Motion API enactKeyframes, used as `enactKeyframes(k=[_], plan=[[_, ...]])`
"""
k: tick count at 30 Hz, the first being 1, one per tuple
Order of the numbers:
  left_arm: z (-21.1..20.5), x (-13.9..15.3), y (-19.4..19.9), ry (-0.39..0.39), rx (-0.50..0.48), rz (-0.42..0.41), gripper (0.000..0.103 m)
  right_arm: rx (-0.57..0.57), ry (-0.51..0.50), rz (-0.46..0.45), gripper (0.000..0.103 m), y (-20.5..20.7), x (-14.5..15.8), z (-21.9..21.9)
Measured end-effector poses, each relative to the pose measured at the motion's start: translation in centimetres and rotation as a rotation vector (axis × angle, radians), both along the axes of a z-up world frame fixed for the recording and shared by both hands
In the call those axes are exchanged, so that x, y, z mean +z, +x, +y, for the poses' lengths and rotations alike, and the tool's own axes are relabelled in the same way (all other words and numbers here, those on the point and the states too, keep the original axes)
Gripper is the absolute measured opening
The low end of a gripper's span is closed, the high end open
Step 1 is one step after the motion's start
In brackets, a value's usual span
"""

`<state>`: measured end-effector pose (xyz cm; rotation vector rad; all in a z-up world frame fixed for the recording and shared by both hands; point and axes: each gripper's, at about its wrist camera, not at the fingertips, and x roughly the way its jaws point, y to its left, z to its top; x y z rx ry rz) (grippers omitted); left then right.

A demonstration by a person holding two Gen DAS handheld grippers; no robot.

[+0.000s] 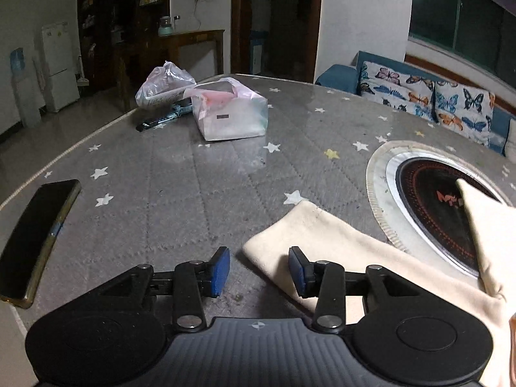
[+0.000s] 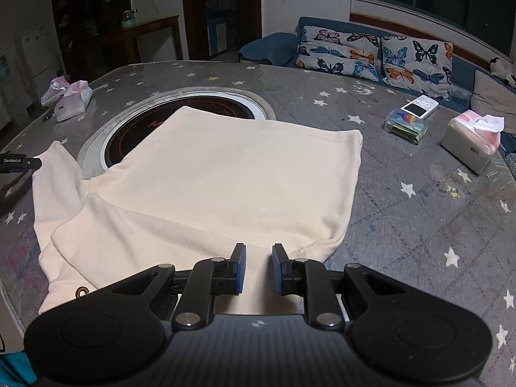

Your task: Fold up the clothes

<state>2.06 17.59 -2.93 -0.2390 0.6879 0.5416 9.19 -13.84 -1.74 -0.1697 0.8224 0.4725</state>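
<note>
A cream sweatshirt (image 2: 232,174) lies flat on the grey star-patterned table (image 2: 419,219), partly over a round black hob. One sleeve (image 1: 322,245) stretches out to the left. My left gripper (image 1: 259,271) is open, its blue pads astride the sleeve's cuff end, holding nothing. My right gripper (image 2: 258,267) is open with a narrow gap, low over the garment's near edge, holding nothing. The left gripper's tip also shows in the right wrist view (image 2: 19,163) at the far left.
A round inset hob (image 1: 432,213) sits mid-table. A black phone (image 1: 35,238) lies at the left edge. Tissue packs and plastic bags (image 1: 229,113) stand at the far left. A clear box (image 2: 406,125), a white device and another tissue pack (image 2: 471,145) lie at the right.
</note>
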Motion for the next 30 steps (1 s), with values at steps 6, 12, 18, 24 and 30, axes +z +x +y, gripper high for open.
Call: enactKeyframes(k=[6,12,18,24,30], plan=[[0.4,0.6,-0.3,-0.059,-0.045,-0.063,0.008,-0.001,0.005,-0.007,0.017,-0.1,0.2,0.0],[-3.4,5.1,-0.7,-0.115,-0.243,-0.211,0.007,0.001,0.023,-0.021,0.017,-0.5,0.7,-0.2],[-10.3,9.7,-0.4,-0.176,-0.53,-0.338,0.007,-0.009,0.045,-0.029,0.017,-1.0,0.9,-1.0],[-17.7,11.2,0.7,-0.224,-0.787,-0.375,0.007,-0.038,0.076,-0.034,0.017,-1.5,1.1,-2.4],[-23.3,8.6,2.0,-0.291,-0.935,-0.292,0.007,-0.065,0.101,-0.036,0.017,-1.8,1.2,-3.6]])
